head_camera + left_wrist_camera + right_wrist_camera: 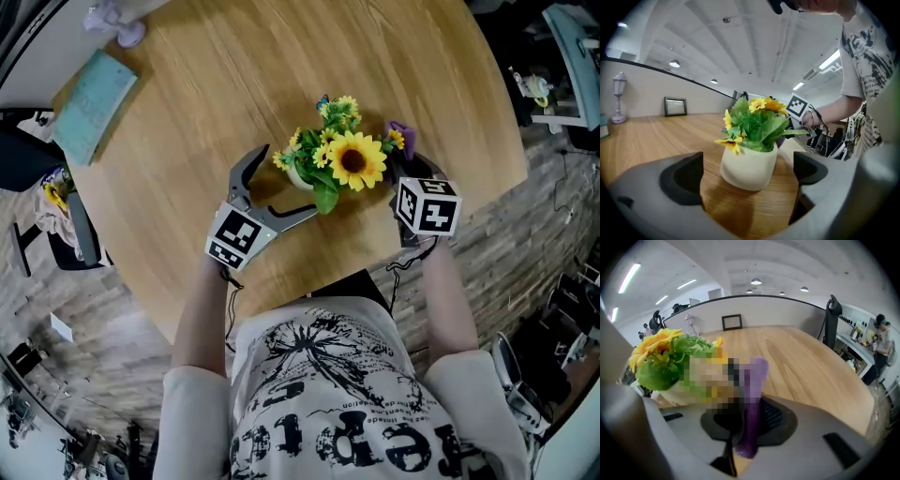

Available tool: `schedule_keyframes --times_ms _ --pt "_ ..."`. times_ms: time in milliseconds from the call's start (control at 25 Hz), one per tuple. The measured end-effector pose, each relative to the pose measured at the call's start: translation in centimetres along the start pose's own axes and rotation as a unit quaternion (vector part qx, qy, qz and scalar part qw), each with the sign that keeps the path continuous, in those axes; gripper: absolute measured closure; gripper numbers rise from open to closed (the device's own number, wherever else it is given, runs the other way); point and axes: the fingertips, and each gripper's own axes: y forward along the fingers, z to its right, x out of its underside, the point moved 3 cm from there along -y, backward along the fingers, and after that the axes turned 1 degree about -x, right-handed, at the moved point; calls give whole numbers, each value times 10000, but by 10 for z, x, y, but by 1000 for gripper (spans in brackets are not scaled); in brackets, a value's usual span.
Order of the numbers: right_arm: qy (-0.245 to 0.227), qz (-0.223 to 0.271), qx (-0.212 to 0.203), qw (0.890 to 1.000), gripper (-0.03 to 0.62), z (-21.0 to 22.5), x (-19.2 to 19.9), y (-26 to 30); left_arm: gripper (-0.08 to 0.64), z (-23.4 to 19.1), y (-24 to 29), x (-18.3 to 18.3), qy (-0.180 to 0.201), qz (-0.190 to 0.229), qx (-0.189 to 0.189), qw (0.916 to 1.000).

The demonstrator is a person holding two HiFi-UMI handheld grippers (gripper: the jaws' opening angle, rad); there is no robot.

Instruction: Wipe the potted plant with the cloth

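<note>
A potted plant [345, 157] with yellow sunflowers and green leaves stands in a cream pot [300, 176] near the front of the round wooden table [187, 112]. My left gripper [286, 183] is open, its jaws spread wide on either side of the pot's left flank. In the left gripper view the pot [749, 166] stands just ahead between the jaws of that gripper [747, 174], untouched by either. My right gripper [405, 155] sits at the plant's right, shut on a purple cloth [398, 131]. In the right gripper view the cloth [752, 404] sticks up from the gripper [745, 427], beside the plant [663, 359].
A teal book [94, 103] and a small lamp ornament [117, 23] lie at the table's far left. A picture frame [675, 106] stands at the far edge. A chair [75, 225] is off the table's left side. The front rim is close to both hands.
</note>
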Motion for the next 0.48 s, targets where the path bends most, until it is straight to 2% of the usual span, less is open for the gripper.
schedule_keyframes --times_ms 240,480 --pt "-158 38 -201 9997 509 11 -18 15 -29 -4 23 -6 234 -18 142 9996" --pt "-248 22 -359 9990 509 19 -31 29 -29 3 45 5 820 -479 414 9946"
